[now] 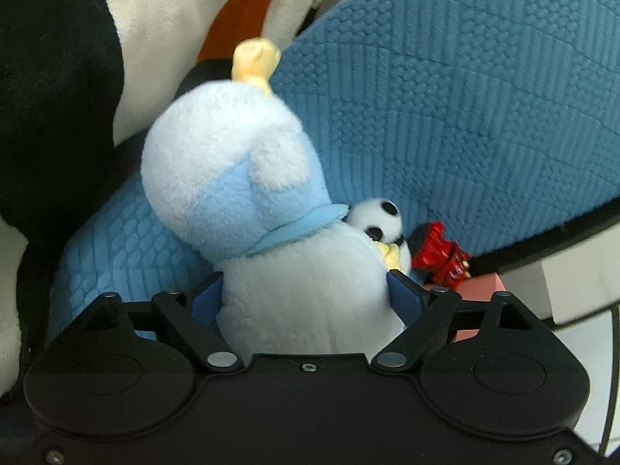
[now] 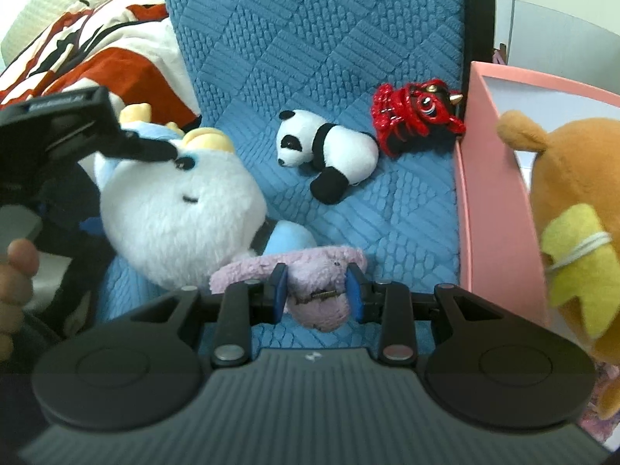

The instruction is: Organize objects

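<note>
My left gripper is shut on a white and pale-blue plush with yellow horns, held above the blue quilted cushion. The same plush shows in the right wrist view, with the left gripper on it. My right gripper is shut on a small lilac plush low over the cushion. A panda plush and a red lion toy lie on the cushion, also seen from the left as the panda and the red toy.
A pink box stands at the cushion's right edge with an orange plush in it. A red, white and black blanket lies at the left. The box corner shows beside the red toy.
</note>
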A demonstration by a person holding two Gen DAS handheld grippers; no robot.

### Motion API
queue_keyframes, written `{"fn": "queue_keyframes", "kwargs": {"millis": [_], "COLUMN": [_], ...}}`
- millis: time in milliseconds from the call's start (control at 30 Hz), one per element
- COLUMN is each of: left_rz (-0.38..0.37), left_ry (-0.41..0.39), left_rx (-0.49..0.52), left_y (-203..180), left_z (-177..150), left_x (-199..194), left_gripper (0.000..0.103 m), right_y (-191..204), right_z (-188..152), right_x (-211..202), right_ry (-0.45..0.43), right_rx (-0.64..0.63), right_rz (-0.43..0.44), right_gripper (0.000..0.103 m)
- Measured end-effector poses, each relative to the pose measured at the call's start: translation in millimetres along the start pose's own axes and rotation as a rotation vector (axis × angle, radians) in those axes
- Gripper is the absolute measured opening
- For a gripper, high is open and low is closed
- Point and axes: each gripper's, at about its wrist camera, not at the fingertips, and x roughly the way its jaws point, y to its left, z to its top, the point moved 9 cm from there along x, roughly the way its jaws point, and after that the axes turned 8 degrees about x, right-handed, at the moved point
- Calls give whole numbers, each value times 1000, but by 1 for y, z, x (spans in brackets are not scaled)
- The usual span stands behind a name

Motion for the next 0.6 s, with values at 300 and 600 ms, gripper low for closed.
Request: {"fn": "queue_keyframes", "kwargs": {"millis": [300,600], "left_rz": [-25,-32], "left_ry": [11,-1], "left_rx": [-61,-88], "left_y": [-4,-10], "left_z": [12,16], "left_x": [33,54], "left_gripper": [103,103], "right_y": [-12,-16], "right_z": [7,4], "right_x": [6,18], "right_ry": [-19,-38], "right_rx": [9,-57], "right_rz": [-45,-131], "right_gripper": [35,36]}}
